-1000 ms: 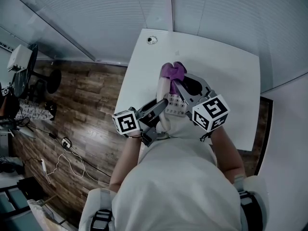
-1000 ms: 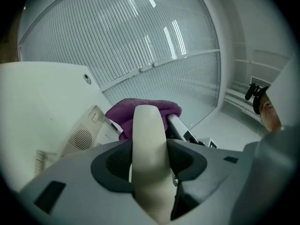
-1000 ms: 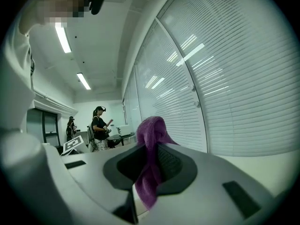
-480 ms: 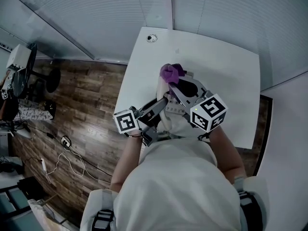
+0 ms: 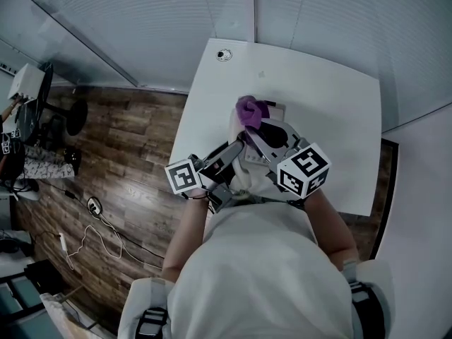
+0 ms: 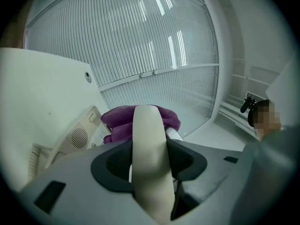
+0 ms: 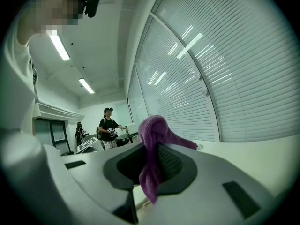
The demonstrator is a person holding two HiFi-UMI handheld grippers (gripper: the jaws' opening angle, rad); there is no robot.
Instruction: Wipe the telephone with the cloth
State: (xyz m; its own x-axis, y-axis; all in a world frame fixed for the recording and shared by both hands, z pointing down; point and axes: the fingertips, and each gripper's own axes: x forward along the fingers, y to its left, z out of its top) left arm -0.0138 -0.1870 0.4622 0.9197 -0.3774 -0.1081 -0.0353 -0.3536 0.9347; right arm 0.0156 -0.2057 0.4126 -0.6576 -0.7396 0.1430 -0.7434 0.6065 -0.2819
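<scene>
My left gripper [image 5: 236, 151] [image 6: 149, 162] is shut on the cream telephone handset [image 5: 234, 128] [image 6: 148, 144] and holds it lifted over the white table [image 5: 339, 119]. Pinched in my right gripper [image 5: 254, 128] [image 7: 152, 165] is the purple cloth [image 5: 248, 109] [image 7: 153, 139], which lies against the handset's far end [image 6: 123, 119]. The telephone base [image 5: 278, 109] [image 6: 75, 136] sits on the table below, mostly hidden by both grippers in the head view.
A round grommet [image 5: 224, 54] sits in the table's far left corner. Window blinds [image 6: 154, 46] run behind the table. The table's left edge drops to a wood floor [image 5: 127, 154]. People stand far off [image 7: 108, 128].
The right gripper has drawn back slightly toward me and to the left, dragging the cloth along the handset's far end. The left gripper has kept the handset nearly still.
</scene>
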